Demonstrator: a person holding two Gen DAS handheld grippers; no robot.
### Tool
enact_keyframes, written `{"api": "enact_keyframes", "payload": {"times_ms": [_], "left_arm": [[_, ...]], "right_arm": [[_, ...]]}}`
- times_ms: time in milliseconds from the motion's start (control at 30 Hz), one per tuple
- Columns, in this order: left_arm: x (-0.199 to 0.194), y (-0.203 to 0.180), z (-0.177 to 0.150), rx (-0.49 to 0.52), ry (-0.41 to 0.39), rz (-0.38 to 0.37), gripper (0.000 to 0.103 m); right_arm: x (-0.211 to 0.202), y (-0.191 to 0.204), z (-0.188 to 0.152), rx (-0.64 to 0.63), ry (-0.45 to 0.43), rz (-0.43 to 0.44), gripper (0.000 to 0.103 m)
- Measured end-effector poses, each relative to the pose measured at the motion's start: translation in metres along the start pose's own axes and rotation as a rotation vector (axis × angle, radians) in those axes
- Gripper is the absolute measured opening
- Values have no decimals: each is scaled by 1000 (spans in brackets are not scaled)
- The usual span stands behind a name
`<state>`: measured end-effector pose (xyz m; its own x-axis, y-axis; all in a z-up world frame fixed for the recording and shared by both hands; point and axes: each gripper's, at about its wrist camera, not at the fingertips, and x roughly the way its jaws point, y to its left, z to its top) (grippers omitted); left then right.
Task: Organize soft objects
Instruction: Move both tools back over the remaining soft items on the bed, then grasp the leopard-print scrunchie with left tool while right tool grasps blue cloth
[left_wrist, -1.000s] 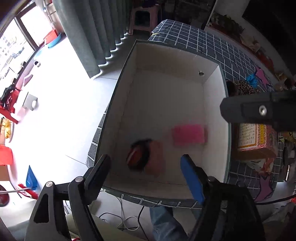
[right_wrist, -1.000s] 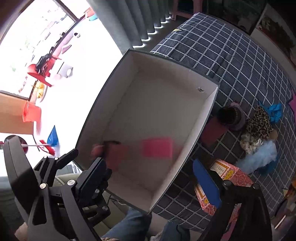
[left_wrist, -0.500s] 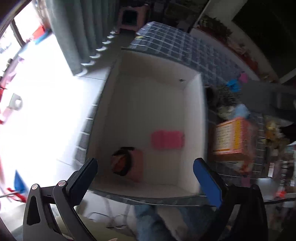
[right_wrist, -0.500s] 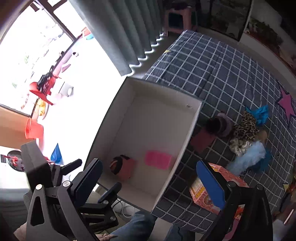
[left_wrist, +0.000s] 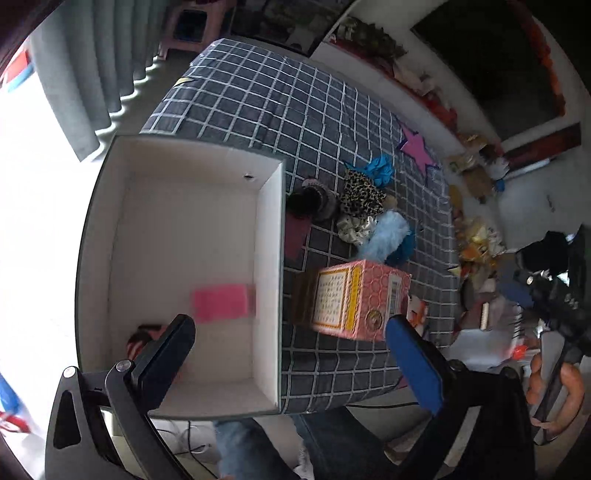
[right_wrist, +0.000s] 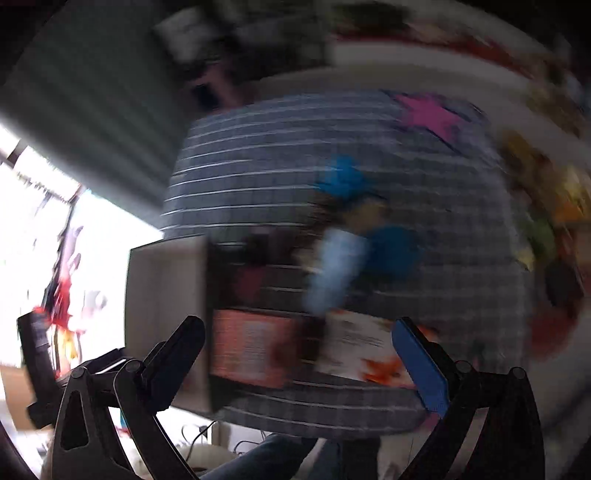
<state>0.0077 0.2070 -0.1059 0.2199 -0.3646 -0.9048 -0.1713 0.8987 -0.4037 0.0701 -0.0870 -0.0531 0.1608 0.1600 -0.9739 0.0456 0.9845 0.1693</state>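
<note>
Left wrist view: sharp. left gripper (left_wrist: 291, 363) has its jaws spread wide with nothing between them; they have just been opening. Below and ahead of its left finger sits the white box (left_wrist: 271, 229), holding a pink sponge (left_wrist: 223, 303) just ahead of that finger and a red-black soft item (left_wrist: 142, 338) half hidden behind it. Ahead between the fingers: pink carton (left_wrist: 360, 301) on the checked cloth (left_wrist: 258, 99). Beyond the carton lies the soft pile: leopard scrunchie (left_wrist: 360, 195), light blue fluffy piece (left_wrist: 388, 236), dark pompom (left_wrist: 312, 201). Far right, a hand (left_wrist: 554, 391) grips the other tool.

Right wrist view: heavily motion-blurred. right gripper (right_wrist: 299, 356) also gapes wide and empty, having just opened a bit more. The box (right_wrist: 166, 295) is only a grey slab ahead of its left finger; contents unreadable here. The carton (right_wrist: 255, 347) lies between the fingers, blue smears (right_wrist: 391, 251) beyond.

Versus a second ago: both views were centred on the box; now both look over the carton and pile. The left jaws stand wider.
</note>
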Motion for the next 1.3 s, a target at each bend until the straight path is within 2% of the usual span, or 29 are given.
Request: {"api": "enact_keyframes", "payload": {"times_ms": [133, 200, 300, 433, 800, 1300], "left_arm": [[17, -29, 12, 49, 30, 83, 103], [26, -42, 20, 62, 48, 131, 103], [39, -68, 30, 115, 45, 250, 103], [54, -92, 42, 164, 45, 330, 103], [84, -124, 67, 155, 85, 360, 103], [105, -137, 93, 126, 124, 376, 103]], "right_arm": [[33, -55, -2, 146, 89, 5, 102], [49, -71, -5, 181, 134, 4, 102], [64, -92, -1, 191, 174, 29, 102], [79, -99, 14, 145, 206, 23, 102], [100, -120, 57, 114, 246, 42, 102], [120, -141, 82, 120, 287, 53, 102]]}}
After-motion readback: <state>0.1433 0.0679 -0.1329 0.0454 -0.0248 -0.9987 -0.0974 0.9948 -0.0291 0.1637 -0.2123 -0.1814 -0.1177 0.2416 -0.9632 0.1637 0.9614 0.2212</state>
